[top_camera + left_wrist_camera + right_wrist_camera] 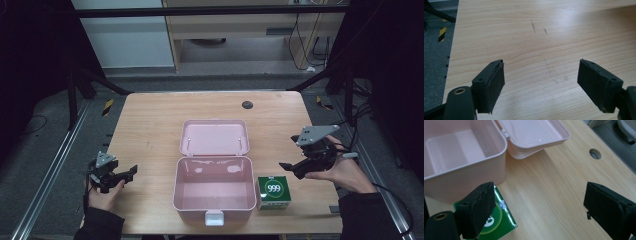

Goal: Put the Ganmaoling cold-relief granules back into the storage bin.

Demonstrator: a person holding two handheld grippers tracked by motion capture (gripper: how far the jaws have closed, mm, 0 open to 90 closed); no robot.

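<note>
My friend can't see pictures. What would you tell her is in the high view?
An open, empty pink box sits mid-table, its lid laid back flat. A green carton marked 999 stands just right of it. A person's hands hold the left gripper and right gripper at either side, fingers open.

This was a lab or test room set up for recording. A plain wooden table [150, 125] stood at the centre of the frame inside a black metal frame [200, 11], with dark curtains [30, 60] at both sides. Loose cables [300, 45] hung at the upper right, and yellow-black hazard tape [107, 106] marked the grey floor [45, 130].
</note>
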